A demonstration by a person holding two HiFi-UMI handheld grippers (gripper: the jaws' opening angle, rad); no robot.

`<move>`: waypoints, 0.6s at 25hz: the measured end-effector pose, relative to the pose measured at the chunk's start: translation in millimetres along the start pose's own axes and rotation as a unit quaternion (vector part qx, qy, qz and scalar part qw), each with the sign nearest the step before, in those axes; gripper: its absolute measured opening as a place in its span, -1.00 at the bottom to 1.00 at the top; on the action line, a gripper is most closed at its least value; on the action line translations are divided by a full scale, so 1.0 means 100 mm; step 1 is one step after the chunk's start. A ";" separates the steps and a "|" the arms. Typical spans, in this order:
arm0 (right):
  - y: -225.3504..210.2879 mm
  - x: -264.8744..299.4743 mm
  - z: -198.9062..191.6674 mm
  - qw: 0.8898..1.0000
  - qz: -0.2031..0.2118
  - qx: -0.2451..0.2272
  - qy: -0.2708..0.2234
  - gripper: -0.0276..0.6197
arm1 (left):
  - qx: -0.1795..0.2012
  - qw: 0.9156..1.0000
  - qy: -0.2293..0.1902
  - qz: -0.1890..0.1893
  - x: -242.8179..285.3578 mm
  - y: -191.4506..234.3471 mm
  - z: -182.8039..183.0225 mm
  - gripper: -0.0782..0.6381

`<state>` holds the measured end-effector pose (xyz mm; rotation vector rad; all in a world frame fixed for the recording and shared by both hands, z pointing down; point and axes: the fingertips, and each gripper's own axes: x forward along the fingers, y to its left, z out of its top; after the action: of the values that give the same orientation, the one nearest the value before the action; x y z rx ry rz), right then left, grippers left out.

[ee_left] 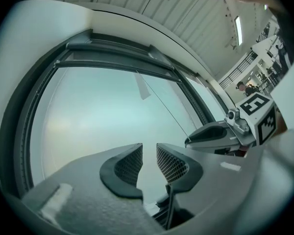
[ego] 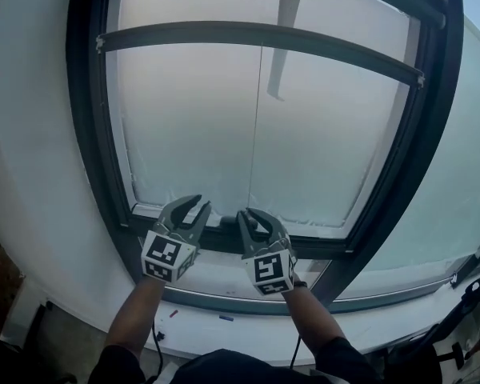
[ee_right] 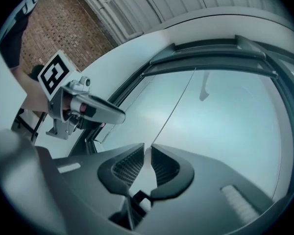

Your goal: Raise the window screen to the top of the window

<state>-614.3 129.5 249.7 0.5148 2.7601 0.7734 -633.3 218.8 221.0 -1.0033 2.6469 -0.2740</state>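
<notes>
Window screen filled the pane above and beyond your tongs, your left tongs stood apart and empty, your right tongs pinched nearly closed on the thin cord

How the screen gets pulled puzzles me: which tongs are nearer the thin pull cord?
Right. The pull cord runs down into the right tongs, nearly closed on it; the left tongs sit open, off to its left.
</notes>
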 end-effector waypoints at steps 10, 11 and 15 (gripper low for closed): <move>-0.42 0.06 0.39 1.000 -0.023 -0.014 -0.014 -0.76 | -0.024 1.000 -0.008 0.014 -0.18 0.05 0.05 -0.61; -0.47 0.08 0.46 0.999 -0.025 -0.019 -0.022 -0.76 | -0.025 1.000 -0.010 0.015 -0.19 0.06 0.06 -0.61; -0.68 0.10 0.84 0.997 -0.036 -0.027 -0.061 -0.76 | -0.025 0.999 -0.011 0.020 -0.25 0.09 0.11 -0.61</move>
<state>-615.6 117.4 141.4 0.4332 2.6229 0.7721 -617.3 240.9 213.7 -0.9610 2.6639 -0.1874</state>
